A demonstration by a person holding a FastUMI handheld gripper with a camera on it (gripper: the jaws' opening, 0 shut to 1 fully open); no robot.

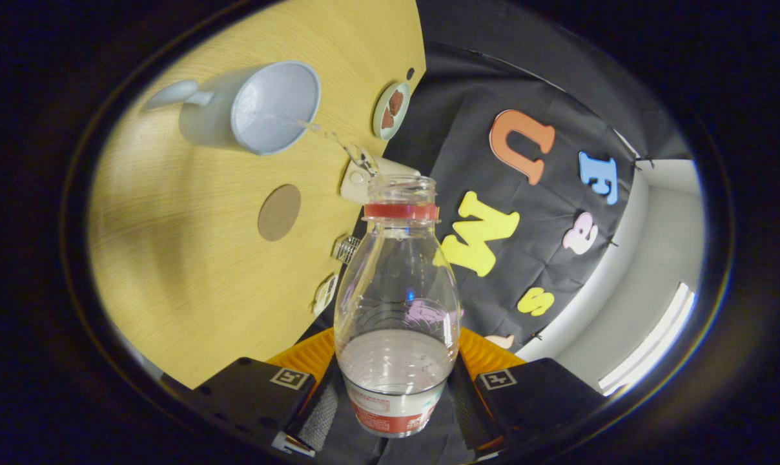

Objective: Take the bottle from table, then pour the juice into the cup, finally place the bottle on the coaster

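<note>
A clear plastic bottle (397,303) sits clamped between the two fingers of the gripper (395,387), one finger pressing on each side of its lower body near the labelled base. Its long axis runs straight forward along the fingers, with the base nearest the camera and the open mouth, ringed by a red collar, pointing away toward the edge of the wooden table (190,258). The whole scene is rolled sideways, so the tabletop stands like a wall on one side of the bottle, which puts the bottle tipped well off upright. A thin clear stream (338,143) leaves the mouth and arcs across to a single pale cup (261,110), whose opening faces the camera and whose handle points away from the bottle; the stream reaches the cup's rim on the side nearest the bottle. A small pool of liquid is left in the bottle near its base. One round brown coaster (279,212) lies flat on the table between the cup and the fingers, just beside the bottle's neck and apart from it. One small dish (391,110) holding reddish-brown pieces rests at the table's edge beyond the bottle's mouth. Several small pale fittings line that same edge, too indistinct to identify.
</note>
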